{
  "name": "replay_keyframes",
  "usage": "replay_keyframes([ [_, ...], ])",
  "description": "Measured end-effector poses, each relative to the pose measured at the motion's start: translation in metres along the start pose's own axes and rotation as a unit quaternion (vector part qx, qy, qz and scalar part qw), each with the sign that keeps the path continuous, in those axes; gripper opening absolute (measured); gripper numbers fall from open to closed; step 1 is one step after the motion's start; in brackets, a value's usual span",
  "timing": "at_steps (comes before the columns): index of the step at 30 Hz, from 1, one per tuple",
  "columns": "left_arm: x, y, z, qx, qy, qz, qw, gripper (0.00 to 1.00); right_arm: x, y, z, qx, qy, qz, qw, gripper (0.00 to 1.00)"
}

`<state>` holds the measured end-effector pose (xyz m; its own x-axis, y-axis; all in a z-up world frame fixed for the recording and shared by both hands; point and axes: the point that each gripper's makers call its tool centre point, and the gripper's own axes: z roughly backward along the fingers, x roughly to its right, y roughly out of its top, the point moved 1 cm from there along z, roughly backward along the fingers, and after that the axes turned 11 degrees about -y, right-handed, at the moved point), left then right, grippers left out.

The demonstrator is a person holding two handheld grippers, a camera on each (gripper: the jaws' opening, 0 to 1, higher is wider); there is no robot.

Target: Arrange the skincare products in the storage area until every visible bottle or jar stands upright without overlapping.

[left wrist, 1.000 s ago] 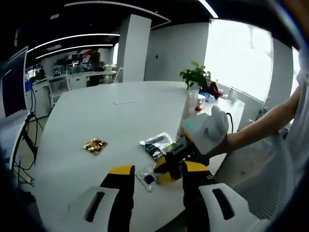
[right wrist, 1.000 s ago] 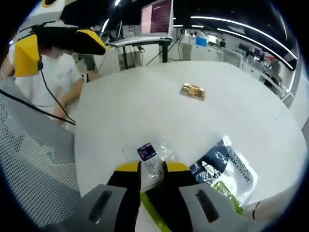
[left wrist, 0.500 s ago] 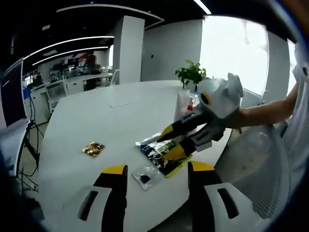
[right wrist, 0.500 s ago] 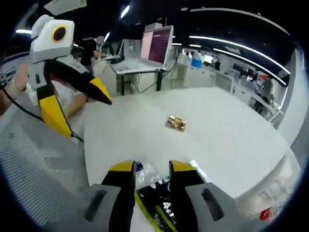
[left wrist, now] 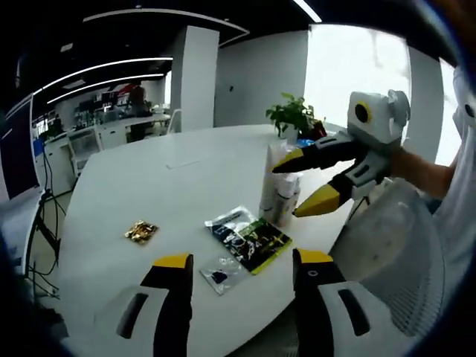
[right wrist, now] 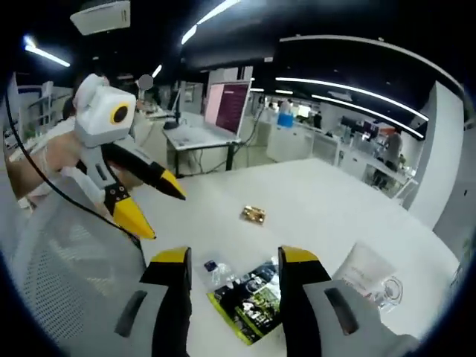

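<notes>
Both grippers, left gripper and right gripper, are hovering with jaws apart, holding nothing. The clear pouch of bottles is standing near the tabletop's edge (probably soft, slippery film), so gripping its upper body seems safest.

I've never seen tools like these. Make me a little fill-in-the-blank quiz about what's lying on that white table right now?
1. The small shiny packet lying alone on the white table is ____ in colour.
2. The jaws of both the left gripper and the right gripper stand ____, holding nothing.
3. The dark sachet with green print lies ____ on the table rather than standing.
4. Behind the clear bag on the table stands a green ____.

Missing words: gold; open; flat; plant
</notes>
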<state>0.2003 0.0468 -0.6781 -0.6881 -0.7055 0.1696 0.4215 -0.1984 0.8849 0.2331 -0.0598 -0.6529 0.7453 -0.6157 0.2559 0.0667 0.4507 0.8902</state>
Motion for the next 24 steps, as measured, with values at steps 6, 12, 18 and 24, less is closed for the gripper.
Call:
replay_keyframes([
  [6,0.004,0.004,0.003,0.006,0.002,-0.001,1.0000,0.53,0.009,-0.004,0.019,-0.002,-0.019,-0.013,0.9997,0.56],
  [12,0.008,0.002,0.003,0.001,0.001,-0.004,1.0000,0.56,0.015,-0.015,0.027,-0.016,-0.033,-0.022,0.9991,0.67],
  [18,0.011,0.002,0.005,-0.001,0.003,-0.006,1.0000,0.61,0.026,-0.026,0.039,-0.030,-0.055,-0.037,0.9973,0.75],
  [24,0.010,0.001,0.004,-0.005,0.007,-0.005,1.0000,0.64,0.039,-0.038,0.050,-0.041,-0.080,-0.054,0.9945,0.79],
])
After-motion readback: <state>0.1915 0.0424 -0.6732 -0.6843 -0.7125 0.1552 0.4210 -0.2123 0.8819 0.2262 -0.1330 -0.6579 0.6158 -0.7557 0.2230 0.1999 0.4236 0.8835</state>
